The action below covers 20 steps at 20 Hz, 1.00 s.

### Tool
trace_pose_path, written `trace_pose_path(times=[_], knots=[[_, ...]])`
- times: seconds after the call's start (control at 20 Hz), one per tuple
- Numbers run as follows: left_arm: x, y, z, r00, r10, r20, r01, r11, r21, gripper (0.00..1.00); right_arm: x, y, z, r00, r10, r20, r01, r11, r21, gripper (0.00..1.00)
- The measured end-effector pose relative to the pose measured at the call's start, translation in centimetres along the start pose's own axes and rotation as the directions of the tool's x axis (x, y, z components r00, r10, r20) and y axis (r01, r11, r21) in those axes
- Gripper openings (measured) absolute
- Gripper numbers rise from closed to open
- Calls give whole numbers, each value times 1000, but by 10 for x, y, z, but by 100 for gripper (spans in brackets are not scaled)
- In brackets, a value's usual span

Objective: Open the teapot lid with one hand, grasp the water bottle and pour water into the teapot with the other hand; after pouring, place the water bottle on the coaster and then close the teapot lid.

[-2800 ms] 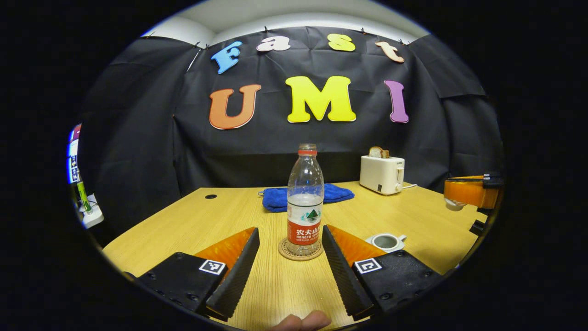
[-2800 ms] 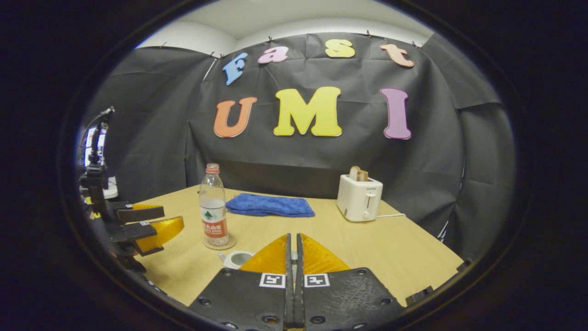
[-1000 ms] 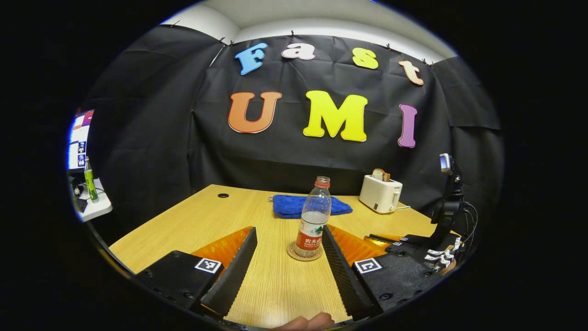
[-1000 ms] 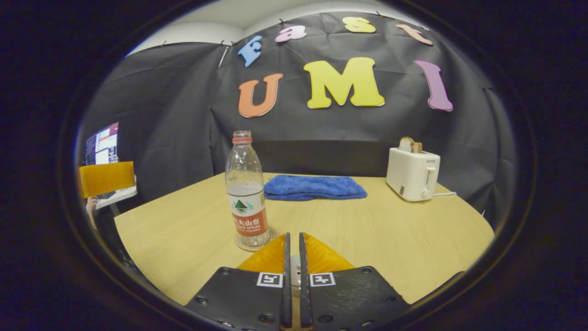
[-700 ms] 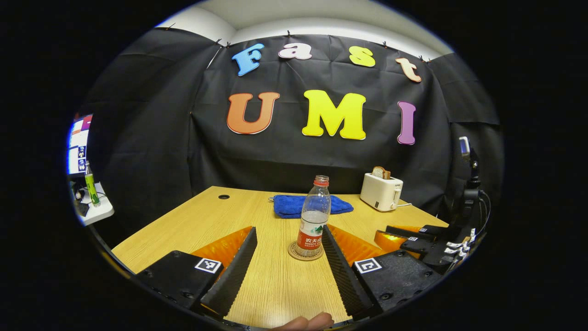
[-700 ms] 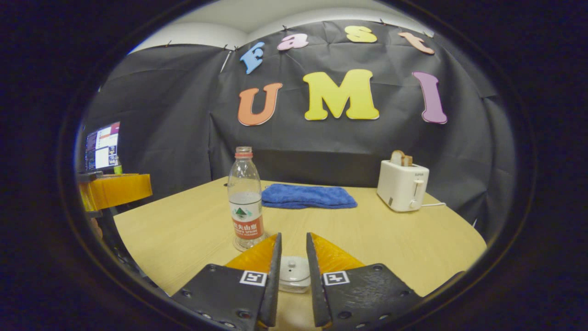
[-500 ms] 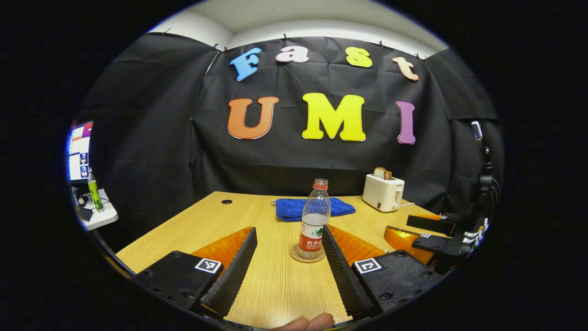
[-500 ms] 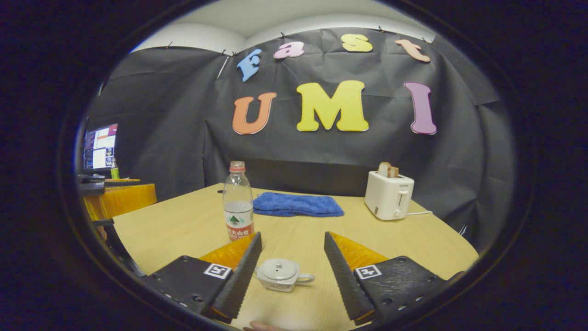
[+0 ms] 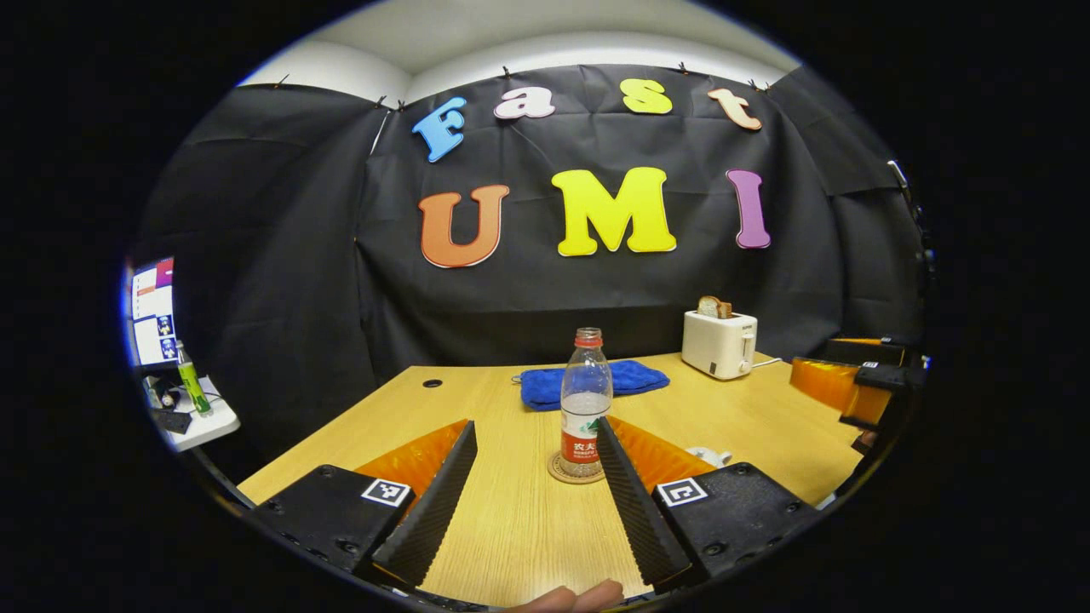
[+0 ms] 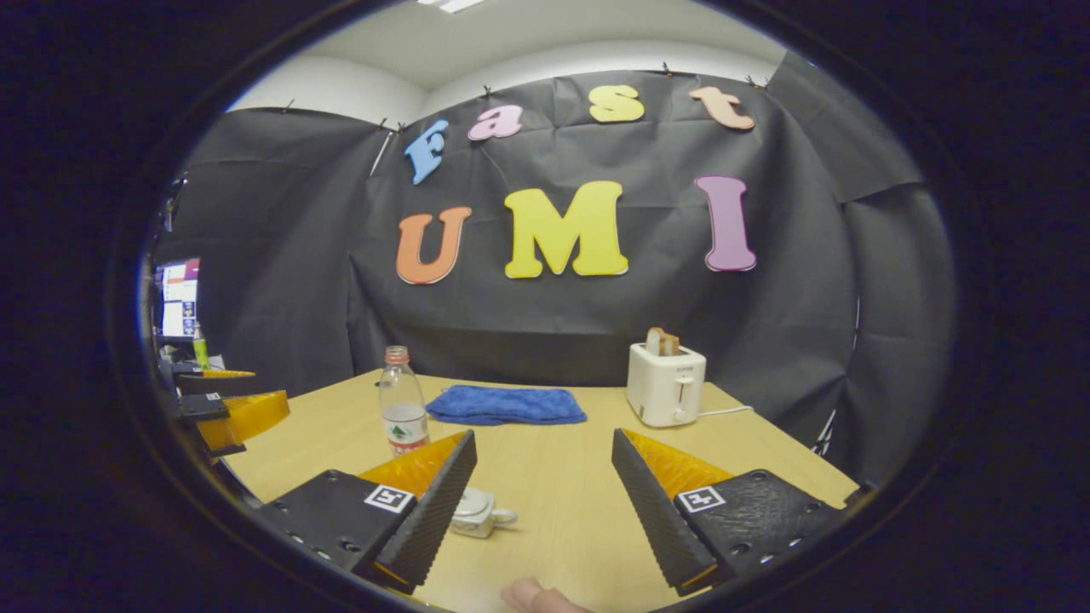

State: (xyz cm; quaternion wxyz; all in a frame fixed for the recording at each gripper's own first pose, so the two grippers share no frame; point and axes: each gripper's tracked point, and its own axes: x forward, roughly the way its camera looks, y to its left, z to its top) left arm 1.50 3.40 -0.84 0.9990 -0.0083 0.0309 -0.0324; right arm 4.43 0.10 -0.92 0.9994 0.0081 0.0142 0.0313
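A clear water bottle (image 9: 584,400) with a red cap and red label stands upright on a round coaster (image 9: 566,473) in the left gripper view. My left gripper (image 9: 535,426) is open, well short of the bottle, with nothing between its fingers. A bit of the white teapot (image 9: 707,456) peeks over its right finger. In the right gripper view my right gripper (image 10: 542,436) is open and empty. The teapot (image 10: 477,512) sits on the table behind its left finger, handle to the right, lid seemingly on. The bottle (image 10: 403,413) stands farther back left.
On the wooden table (image 10: 562,498), a blue towel (image 10: 504,404) lies at the back and a white toaster (image 10: 666,383) with toast stands back right. The other gripper (image 9: 839,383) hovers at the table's right edge. A side table (image 9: 192,417) holds a screen, far left.
My right gripper has opened, leaving the lid on the teapot, and drawn back and up. My left gripper has also backed away from the bottle, still open.
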Motion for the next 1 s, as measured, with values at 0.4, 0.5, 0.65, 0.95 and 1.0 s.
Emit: trace_pose_path(times=[0.4, 0.5, 0.65, 0.95, 1.0], knots=[[-7, 7, 3, 998, 52, 18, -53, 997, 54, 88, -28, -28, 4, 1000, -3, 14, 3, 1000, 2, 96], [-9, 9, 6, 997, 67, 28, -69, 996, 59, 86, -31, -36, 9, 999, -19, 32, 20, 1000, -3, 96], [-9, 3, 11, 998, 50, 48, -52, 998, 43, 86, -35, -43, 14, 998, -34, 44, 34, 999, 2, 96], [-9, 8, 12, 997, 60, 50, -62, 997, 38, 86, -34, -40, 10, 999, -24, 26, 24, 1000, 6, 96], [-9, 9, 10, 997, 59, 48, -61, 998, 35, 86, -34, -40, 9, 999, -24, 25, 24, 1000, 3, 96]])
